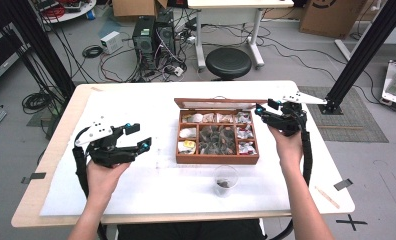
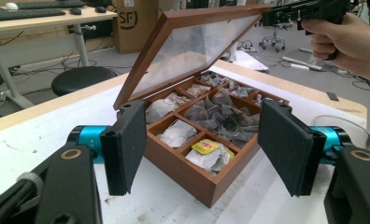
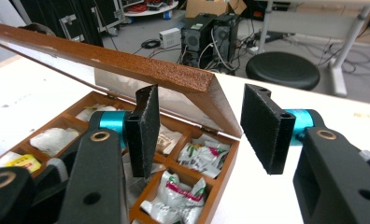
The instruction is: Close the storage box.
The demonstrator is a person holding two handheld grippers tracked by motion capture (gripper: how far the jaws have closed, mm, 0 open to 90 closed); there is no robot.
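The right gripper is hovering at the far right corner of the wooden tea box, its jaws spread wide and gripping nothing. In the right gripper view its two black pads are standing on either side of the corner of the raised lid; whether either pad is touching the wood I cannot tell. The person's right hand is holding it from the near side.

The left gripper is resting over the white table well to the left of the box, also released, its jaws wide apart and pointing right toward the box. The left hand is wrapping its handle.

The box is sitting at the middle of the table, slightly right of centre. It is a reddish-brown wooden case split by thin dividers into compartments: a large middle one piled with grey mesh tea bags, smaller ones on the left holding white sachets, one with a yellow label, and ones on the right holding white packets printed green and red. Its lid, a wooden frame around a clear pane, is tilting open on the far edge.

A clear cup is standing just near of the box.
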